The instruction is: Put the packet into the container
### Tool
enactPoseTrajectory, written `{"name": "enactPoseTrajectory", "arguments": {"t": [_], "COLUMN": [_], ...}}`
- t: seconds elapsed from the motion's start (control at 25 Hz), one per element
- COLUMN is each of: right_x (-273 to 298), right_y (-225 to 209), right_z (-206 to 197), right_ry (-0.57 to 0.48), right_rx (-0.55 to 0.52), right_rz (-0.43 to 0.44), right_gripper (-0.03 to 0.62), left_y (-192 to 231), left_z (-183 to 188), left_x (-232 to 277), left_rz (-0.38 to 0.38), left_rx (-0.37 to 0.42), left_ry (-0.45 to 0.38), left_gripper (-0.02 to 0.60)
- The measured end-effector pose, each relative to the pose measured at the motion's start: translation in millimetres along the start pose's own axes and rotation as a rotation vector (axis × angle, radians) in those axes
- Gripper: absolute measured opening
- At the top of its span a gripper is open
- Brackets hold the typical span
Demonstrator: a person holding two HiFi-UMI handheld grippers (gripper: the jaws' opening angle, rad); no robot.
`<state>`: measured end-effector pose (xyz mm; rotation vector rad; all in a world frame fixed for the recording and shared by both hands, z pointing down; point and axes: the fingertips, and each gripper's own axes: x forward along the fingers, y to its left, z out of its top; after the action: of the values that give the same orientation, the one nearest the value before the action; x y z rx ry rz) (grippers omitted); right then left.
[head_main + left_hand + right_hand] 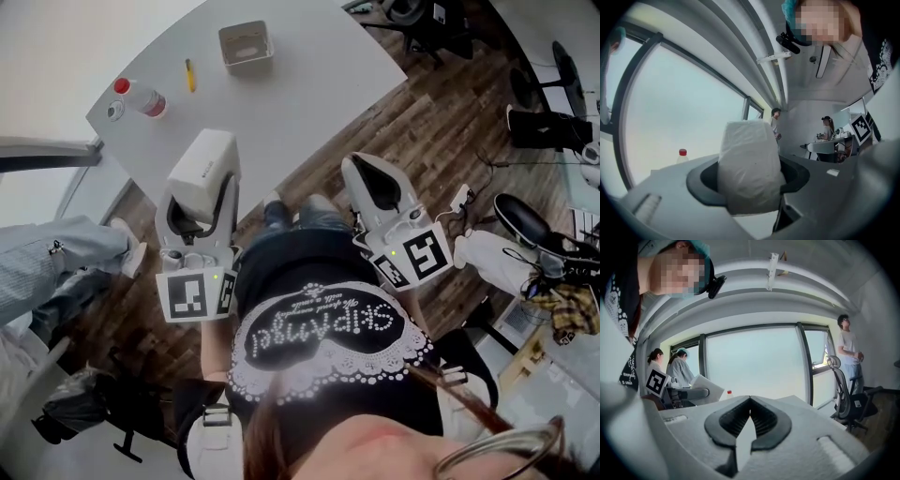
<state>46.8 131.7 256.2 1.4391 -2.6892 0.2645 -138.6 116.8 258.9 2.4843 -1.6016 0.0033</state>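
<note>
- Left gripper [197, 211]: jaws clamped on the white packet [204, 164], which stands up out of the pads and fills the gap between them.
- Packet is held above the near edge of the white tabletop [300, 94].
- Right gripper [367, 173]: jaws closed tip to tip with nothing between them, over the wood floor [422, 122] just off the tabletop edge.
- Container [249, 64]: grey square tub on the far side of the tabletop, well apart from the packet.
- Also on the tabletop: yellow pen [190, 75] and red-capped bottle [141, 97].
</note>
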Motion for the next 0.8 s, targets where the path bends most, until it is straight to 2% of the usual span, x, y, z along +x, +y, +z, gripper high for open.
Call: {"name": "enactPoseTrajectory", "arguments": {"t": [0.36,0.6,0.8], "right_x": [16,36,60], "right_y": [-5,-29,-55], "right_z": [-3,-10,-3], "right_ry": [0.030,0.065,0.065], "right_rx": [0.006,0.042,0.046], "right_rz": [0.032,0.051,0.085], "right_gripper": [-0.003,-0.002,-0.002], "left_y": [5,3,5], "left_z": [-7,-14,-9], "left_x": [6,29,60], "left_rz": [0.015,0.038,0.069], "left_rx": [-0.015,-0.040,-0.049], "left_ry": [0.032,0.073,0.066], "left_gripper": [0.285,0.285,0.285]}}
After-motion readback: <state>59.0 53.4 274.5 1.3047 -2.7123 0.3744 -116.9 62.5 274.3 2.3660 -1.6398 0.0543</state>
